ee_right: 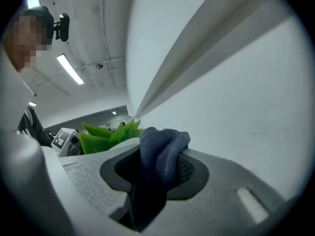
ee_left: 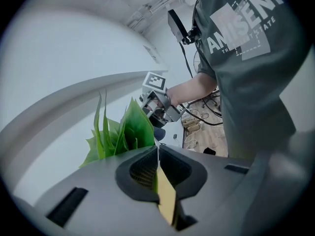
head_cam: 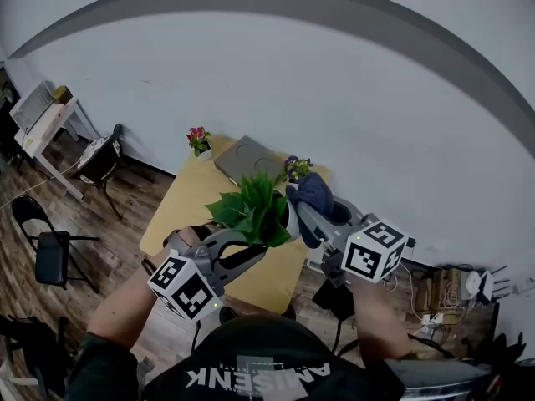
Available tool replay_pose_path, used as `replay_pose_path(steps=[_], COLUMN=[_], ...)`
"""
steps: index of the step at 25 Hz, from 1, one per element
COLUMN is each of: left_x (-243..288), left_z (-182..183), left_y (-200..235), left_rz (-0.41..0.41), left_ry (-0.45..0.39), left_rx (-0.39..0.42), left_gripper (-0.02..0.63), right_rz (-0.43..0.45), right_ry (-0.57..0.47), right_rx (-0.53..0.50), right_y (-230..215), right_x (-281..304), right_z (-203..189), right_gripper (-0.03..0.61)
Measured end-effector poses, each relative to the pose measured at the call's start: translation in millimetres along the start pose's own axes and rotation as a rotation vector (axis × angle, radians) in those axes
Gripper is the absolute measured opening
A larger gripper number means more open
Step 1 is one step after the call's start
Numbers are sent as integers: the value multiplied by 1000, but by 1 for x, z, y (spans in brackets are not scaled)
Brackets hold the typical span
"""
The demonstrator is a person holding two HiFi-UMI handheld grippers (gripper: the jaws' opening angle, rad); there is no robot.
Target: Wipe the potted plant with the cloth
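Note:
The potted plant [head_cam: 253, 208] with broad green leaves stands mid-table. My left gripper [head_cam: 262, 246] reaches into it from the near side and is shut on one leaf [ee_left: 165, 196], seen edge-on between the pads; more leaves [ee_left: 123, 132] rise just beyond the jaws. My right gripper [head_cam: 301, 210] is at the plant's right side, shut on a dark blue cloth [head_cam: 315, 192]. In the right gripper view the cloth [ee_right: 162, 149] bunches up between the pads, with the plant [ee_right: 106, 136] close behind on the left. The pot is mostly hidden by leaves.
The light wooden table [head_cam: 180, 211] also holds a small pink-flowered pot [head_cam: 199, 140], a closed grey laptop [head_cam: 242, 159] and a purple-flowered pot [head_cam: 295, 168]. A white wall runs behind. Folding chairs [head_cam: 46, 241] stand left; cables [head_cam: 451, 286] lie on the floor at right.

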State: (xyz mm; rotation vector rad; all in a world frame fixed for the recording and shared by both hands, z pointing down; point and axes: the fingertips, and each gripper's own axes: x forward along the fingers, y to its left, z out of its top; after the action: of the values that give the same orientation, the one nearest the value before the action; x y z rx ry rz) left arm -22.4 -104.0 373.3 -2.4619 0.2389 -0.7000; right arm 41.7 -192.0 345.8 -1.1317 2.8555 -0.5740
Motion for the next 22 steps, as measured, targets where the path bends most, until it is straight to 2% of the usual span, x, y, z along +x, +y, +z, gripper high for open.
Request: replay_pose_path(steps=[10, 15, 17, 22], left_x=[3, 0, 0, 2], left_z=[2, 9, 10, 12], left_y=[-6, -3, -3, -11], left_rz=[-35, -50, -60, -95], left_ry=[-5, -20, -18, -11], left_rx=[28, 8, 27, 63], left_gripper=[11, 11, 11, 11], right_rz=[-90, -137, -103, 66], right_ry=[87, 21, -9, -49], right_rx=[71, 56, 18, -65], right_y=[-40, -58, -49, -5], right_x=[-18, -32, -30, -8], right_z=[-46, -12, 11, 59], right_gripper=[129, 129, 130, 129])
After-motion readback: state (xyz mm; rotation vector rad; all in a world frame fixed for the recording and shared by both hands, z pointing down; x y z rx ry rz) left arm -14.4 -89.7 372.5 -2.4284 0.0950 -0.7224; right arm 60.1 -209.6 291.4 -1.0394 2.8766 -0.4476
